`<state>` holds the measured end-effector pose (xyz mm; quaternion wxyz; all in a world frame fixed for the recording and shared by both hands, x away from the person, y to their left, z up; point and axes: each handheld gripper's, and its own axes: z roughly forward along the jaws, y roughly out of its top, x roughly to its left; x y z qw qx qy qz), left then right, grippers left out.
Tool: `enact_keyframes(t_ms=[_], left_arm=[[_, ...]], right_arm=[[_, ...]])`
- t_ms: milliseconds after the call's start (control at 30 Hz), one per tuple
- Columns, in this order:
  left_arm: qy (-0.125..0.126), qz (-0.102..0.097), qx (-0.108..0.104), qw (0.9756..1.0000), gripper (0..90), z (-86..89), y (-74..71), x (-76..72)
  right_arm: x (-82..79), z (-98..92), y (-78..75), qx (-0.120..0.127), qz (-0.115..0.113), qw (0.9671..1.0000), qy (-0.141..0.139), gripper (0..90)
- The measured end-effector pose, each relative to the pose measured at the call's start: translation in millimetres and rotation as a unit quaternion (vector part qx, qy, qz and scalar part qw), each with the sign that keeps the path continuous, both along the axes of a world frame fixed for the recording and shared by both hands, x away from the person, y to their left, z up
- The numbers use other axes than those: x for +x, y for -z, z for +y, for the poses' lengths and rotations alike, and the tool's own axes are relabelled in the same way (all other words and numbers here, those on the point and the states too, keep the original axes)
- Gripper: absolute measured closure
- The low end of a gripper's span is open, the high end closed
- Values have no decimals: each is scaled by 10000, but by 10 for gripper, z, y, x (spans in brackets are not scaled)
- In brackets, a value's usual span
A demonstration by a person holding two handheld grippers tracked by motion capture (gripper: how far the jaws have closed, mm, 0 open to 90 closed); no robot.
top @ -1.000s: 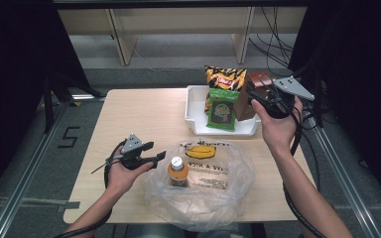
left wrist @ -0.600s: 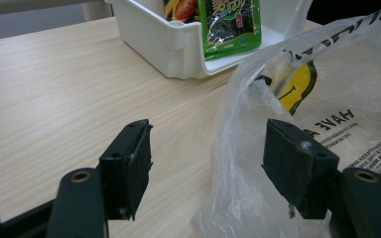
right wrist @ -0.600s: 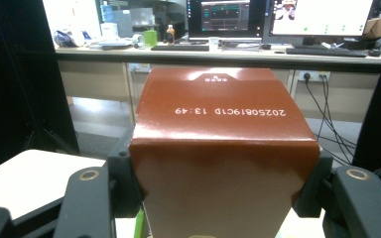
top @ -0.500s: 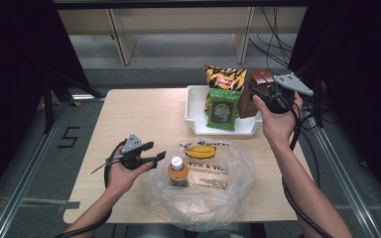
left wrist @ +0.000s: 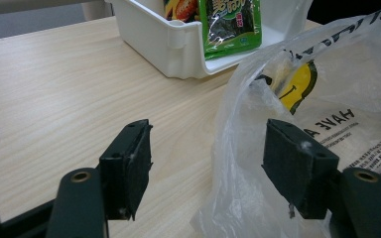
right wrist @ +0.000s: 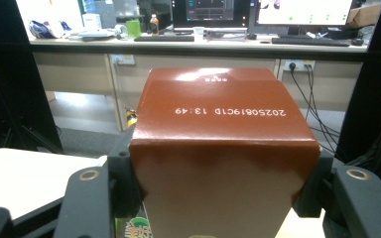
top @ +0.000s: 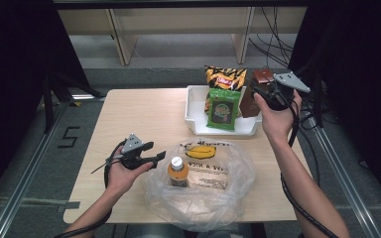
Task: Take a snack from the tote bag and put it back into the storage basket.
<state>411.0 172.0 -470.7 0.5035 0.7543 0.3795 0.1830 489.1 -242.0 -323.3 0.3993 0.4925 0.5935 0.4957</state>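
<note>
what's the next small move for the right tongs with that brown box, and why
Probably carry the brown box from over the white tray toward the plastic bag. The right tongs already clamp its sides, the bag lies open with a bottle inside, and the left tongs wait open at its rim.

Bare table [top: 144, 114] is left open across the left and far-left side. The near centre is blocked by the plastic bag [top: 203, 198], with a bottle [top: 177, 171] upright inside. The white tray [top: 196, 111] at the far right is crowded with snack packets [top: 222, 109]; gaps between them cannot be judged.
</note>
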Motion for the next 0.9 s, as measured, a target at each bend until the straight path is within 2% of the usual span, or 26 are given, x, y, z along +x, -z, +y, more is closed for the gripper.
enact_keyframes(t_ms=[100, 167, 233, 400, 433, 467, 533, 700, 900], left_arm=[[-25, 5, 25, 10000, 350, -2, -2, -4], [-22, 5, 6, 10000, 350, -4, 1, -3], [-19, 3, 15, 10000, 350, -3, 0, -3], [-10, 4, 27, 10000, 350, 1, 2, -2], [-12, 6, 30, 10000, 350, 0, 2, -2], [-4, 4, 22, 10000, 350, 0, 3, -1], [-7, 9, 27, 10000, 350, 0, 3, -2], [-16, 4, 26, 10000, 350, 2, 2, -4], [-7, 8, 13, 10000, 350, 3, 3, -2]], right_arm=[[28, -3, 17, -15, 23, 10000, 16, 390], [43, 11, 26, 70, 35, 10000, 58, 390], [58, 3, 36, -7, 51, 10000, 69, 390], [97, 11, 64, 21, 63, 9999, 112, 390], [107, 1, 69, -66, 56, 9999, 90, 390], [103, 19, 68, 42, 139, 9998, 123, 389], [124, 15, 84, -21, 98, 9999, 128, 389], [153, 23, 108, 23, 153, 9997, 199, 389], [200, 14, 148, -34, 161, 9996, 226, 389]])
